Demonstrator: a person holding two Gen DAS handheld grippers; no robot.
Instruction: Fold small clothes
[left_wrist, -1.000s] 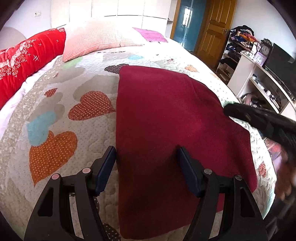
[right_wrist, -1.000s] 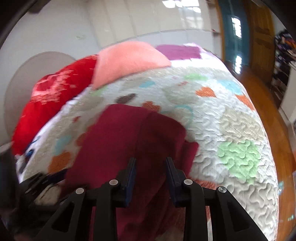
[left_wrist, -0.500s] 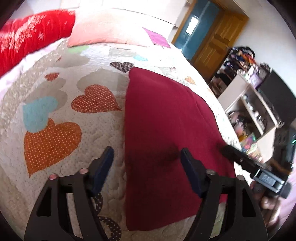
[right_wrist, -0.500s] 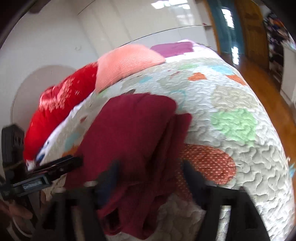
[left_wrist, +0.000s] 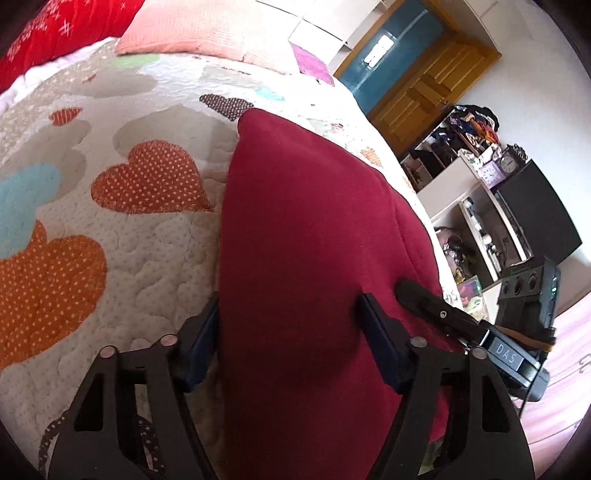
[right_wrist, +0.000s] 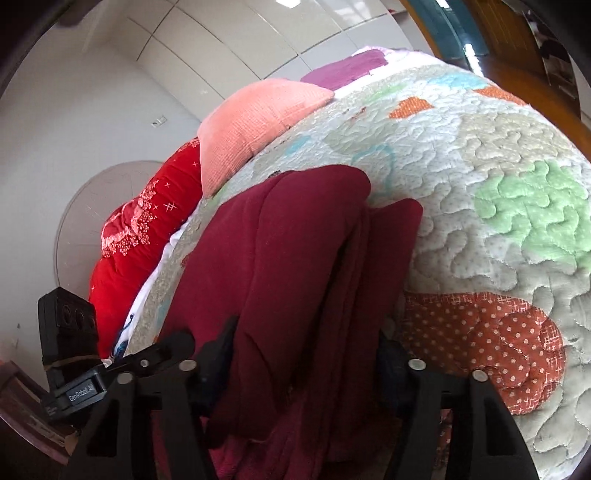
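Note:
A dark red folded garment (left_wrist: 306, 236) lies lengthwise on the heart-patterned quilt (left_wrist: 122, 236). My left gripper (left_wrist: 288, 332) is open, its fingers straddling the garment's near end, low over the cloth. In the right wrist view the same garment (right_wrist: 295, 251) shows folded layers along its right side. My right gripper (right_wrist: 306, 354) is open wide with the garment's near end between its fingers. The right gripper also shows in the left wrist view (left_wrist: 436, 314) at the garment's right edge. The left gripper shows in the right wrist view (right_wrist: 147, 362) at lower left.
A pink pillow (left_wrist: 207, 33) and a red pillow (left_wrist: 55, 33) lie at the head of the bed. White shelves with clutter (left_wrist: 476, 206) and a wooden door (left_wrist: 424, 92) stand to the right. The bed's edge drops off at the right.
My right gripper has opened wide and dropped to the garment's near end. My left gripper has moved forward and lower over the cloth, staying open.

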